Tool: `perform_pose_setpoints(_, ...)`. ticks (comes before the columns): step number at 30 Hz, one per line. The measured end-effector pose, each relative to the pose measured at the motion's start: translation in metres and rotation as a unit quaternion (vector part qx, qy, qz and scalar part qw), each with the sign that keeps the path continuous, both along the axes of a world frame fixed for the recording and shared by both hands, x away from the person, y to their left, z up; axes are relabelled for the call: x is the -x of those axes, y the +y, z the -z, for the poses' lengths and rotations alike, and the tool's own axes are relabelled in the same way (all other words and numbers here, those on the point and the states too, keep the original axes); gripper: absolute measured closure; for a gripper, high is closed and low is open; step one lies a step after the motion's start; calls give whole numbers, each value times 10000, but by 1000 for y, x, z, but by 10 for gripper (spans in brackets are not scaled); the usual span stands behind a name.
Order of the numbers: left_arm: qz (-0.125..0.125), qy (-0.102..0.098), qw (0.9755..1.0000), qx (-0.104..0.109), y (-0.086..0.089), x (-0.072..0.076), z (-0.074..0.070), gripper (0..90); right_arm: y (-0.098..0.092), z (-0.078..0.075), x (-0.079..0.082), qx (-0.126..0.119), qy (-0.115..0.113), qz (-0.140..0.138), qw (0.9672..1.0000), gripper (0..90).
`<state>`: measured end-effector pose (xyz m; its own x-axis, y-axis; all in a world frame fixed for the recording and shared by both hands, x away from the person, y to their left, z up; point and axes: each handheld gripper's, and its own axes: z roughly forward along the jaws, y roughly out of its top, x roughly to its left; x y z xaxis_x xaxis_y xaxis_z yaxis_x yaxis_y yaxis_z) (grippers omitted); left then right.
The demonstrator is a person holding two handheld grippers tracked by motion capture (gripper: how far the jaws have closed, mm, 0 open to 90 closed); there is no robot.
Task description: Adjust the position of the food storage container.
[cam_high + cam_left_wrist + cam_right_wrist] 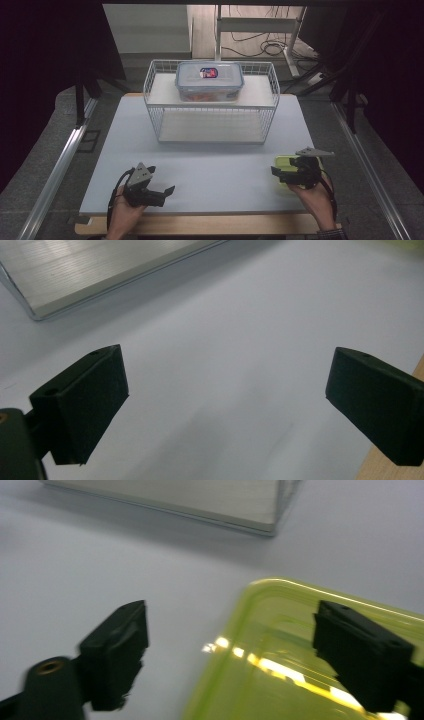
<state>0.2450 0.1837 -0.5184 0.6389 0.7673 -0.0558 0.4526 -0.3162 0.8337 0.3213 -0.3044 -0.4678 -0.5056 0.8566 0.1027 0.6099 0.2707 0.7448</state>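
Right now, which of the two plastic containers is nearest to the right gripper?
The yellow-green container, on the table's near right side. The right gripper straddles its rim, fingers open. The other, the clear lidded box, sits far back on the wire rack.

Yellow-green see-through plastic container (280,670), open at the top, with rounded corners and a raised rim. Lay flat near the right front corner of the white counter (210,165), well apart from the wire basket (212,107). Glossy inside, with bright glints across its floor.
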Motion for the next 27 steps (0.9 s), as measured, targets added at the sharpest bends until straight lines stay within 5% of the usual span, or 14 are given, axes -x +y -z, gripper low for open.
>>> perform_pose_setpoints(9,121,-21,9999,-118,-7,0,2,37,-48,-12,1,350,-116,596,9975,689)
perform_pose_setpoints(14,105,-13,9999,-121,-7,-1,3,39,-77,-13,1,385,-80,947,9947,868)
perform_pose_setpoints(21,121,9,9998,-142,-8,-2,4,42,-105,-7,1,704,-106,1432,9871,887)
perform_pose_setpoints(27,123,11,9998,-182,-8,-2,4,42,-107,0,-1,788,45,1427,9866,888)
